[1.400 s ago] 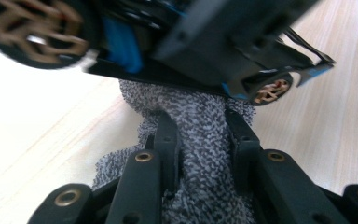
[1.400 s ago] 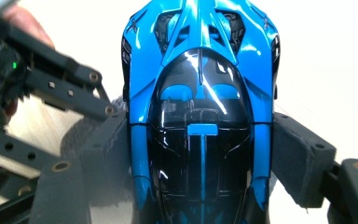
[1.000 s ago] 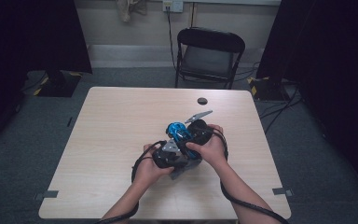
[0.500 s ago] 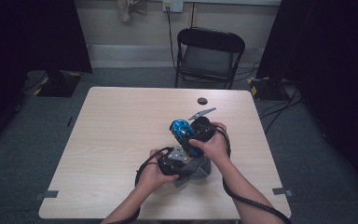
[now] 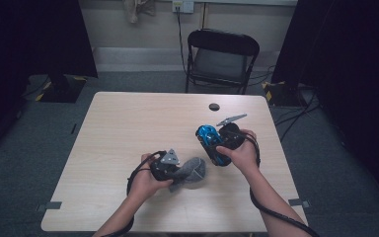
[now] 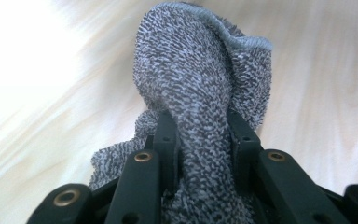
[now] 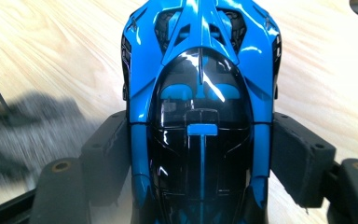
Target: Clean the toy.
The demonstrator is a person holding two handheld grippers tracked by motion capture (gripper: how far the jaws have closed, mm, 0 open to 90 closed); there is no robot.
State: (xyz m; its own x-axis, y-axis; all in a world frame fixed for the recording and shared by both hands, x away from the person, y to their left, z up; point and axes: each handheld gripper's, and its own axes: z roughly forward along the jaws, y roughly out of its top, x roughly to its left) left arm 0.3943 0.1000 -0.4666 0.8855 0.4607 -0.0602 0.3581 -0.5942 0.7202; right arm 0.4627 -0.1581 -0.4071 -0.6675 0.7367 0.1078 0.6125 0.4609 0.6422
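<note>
**Cloth in my left, car in my right**

My left gripper (image 5: 177, 170) pinches the grey cloth (image 5: 191, 170) low in the centre of the high view, just above the bench (image 5: 128, 128). My right gripper (image 5: 217, 148) clamps the blue toy car (image 7: 200, 107) by its sides, right of centre, apart from the cloth.

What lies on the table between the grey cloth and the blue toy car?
Nothing: in the high view, bare table separates the grey cloth in the left gripper from the blue toy car in the right gripper.
</note>
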